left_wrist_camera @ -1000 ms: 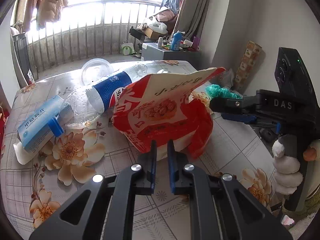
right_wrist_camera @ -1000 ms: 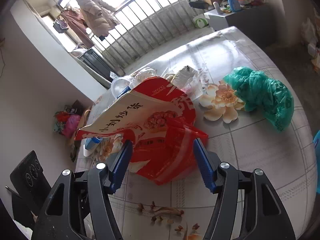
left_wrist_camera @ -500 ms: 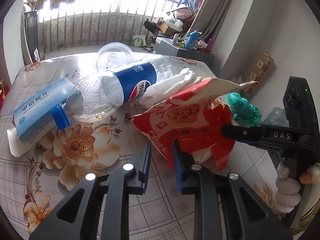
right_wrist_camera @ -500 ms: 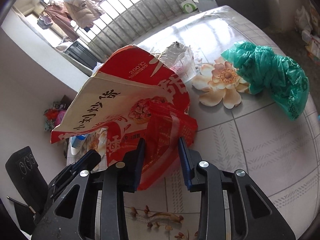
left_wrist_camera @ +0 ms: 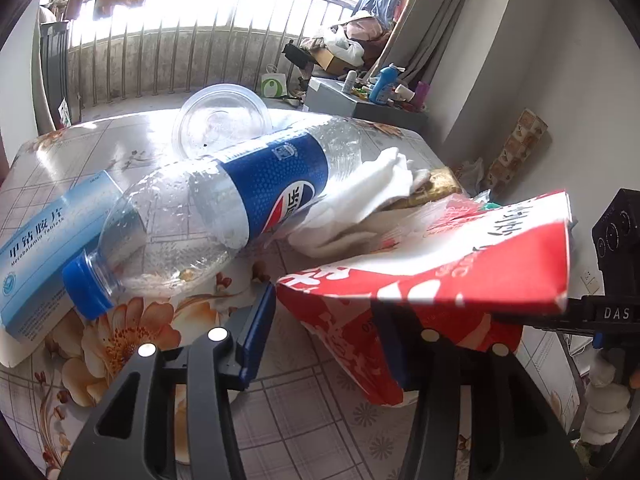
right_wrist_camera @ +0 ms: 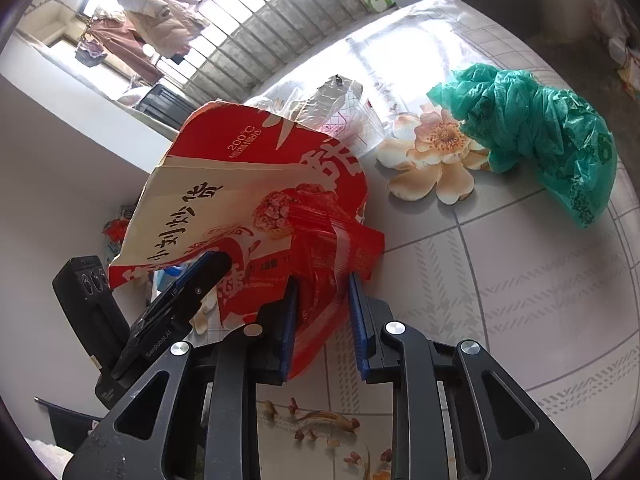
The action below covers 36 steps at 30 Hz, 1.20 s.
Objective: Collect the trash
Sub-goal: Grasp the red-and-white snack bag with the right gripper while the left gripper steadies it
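We see the right tool [right_wrist_camera: 322,312], wide open a sec ago w/ the red snack bag [right_wrist_camera: 280,216] ahead of it, now closed onto the bag's crumpled red plastic lower end; its jaws have just been closing, pads pressing the plastic. The left tool [left_wrist_camera: 326,332], nearly shut then w/ its tips at the bag's lower edge, has just been opening; the bag's corner now lies between its spread jaws, unpinched. The bag has tipped over, its top toward the right in the left view, uncovering white tissue [left_wrist_camera: 360,200] behind. The Pepsi bottle [left_wrist_camera: 224,204] looms nearer.
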Motion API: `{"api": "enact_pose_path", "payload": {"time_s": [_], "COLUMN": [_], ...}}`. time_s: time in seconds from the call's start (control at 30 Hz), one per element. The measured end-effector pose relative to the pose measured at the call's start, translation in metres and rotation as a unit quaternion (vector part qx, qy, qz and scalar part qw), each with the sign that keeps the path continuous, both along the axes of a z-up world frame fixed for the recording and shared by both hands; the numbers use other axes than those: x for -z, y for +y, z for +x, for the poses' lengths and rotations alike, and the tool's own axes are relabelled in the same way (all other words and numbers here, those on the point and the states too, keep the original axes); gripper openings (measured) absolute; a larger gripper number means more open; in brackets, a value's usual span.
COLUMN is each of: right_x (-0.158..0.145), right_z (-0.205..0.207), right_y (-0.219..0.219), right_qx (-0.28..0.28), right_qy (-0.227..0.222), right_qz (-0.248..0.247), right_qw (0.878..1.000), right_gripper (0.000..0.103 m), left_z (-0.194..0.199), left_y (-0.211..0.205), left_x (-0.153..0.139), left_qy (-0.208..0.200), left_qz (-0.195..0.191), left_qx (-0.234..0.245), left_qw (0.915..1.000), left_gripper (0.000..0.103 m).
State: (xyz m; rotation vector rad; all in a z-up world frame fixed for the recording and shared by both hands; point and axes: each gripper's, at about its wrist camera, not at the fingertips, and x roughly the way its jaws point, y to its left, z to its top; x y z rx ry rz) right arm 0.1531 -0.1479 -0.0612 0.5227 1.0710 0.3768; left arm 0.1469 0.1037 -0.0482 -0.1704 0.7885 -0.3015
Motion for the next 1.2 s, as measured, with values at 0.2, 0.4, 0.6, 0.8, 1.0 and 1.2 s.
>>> {"api": "enact_pose_path", "payload": {"time_s": [0.2,0.4,0.6,0.8,1.0,1.2], "right_x": [0.001,-0.001,0.002,0.004,-0.001,-0.002], "right_z": [-0.007,-0.018,-0.035,-0.041,-0.038,-0.037], "right_y": [-0.005,-0.012,-0.024,-0.027,-0.022,-0.017], "right_qx": [-0.001,-0.005,-0.005,-0.001,-0.004,-0.002], "right_qy": [0.004,0.012,0.018,0.016,0.011,0.008], "right_qz": [0.008,0.009,0.004,0.004,-0.008,-0.013], "right_qw": [1.0,1.0,1.0,1.0,1.0,1.0], "right_gripper": [0.02,0.02,0.02,0.019,0.019,0.019], "left_z": [0.002,-0.029,-0.062,-0.057,-0.042,-0.037], "left_y": [0.005,0.005,-0.008,-0.015,-0.013,-0.01], "left_x": [-0.001,-0.013,-0.01,-0.001,-0.011,-0.027], "left_qy": [0.01,0.027,0.038,-0.003,-0.051,-0.076], "left_qz": [-0.041,-0.048,0.016,0.114,0.125,0.104], "left_qx": [0.017,0.067,0.105,0.087,0.11,0.149], "left_qw": [0.999,0.9962,0.9936,0.9896,0.9847,0.9805], "left_gripper": [0.048,0.048,0.049,0.049,0.049,0.051]}}
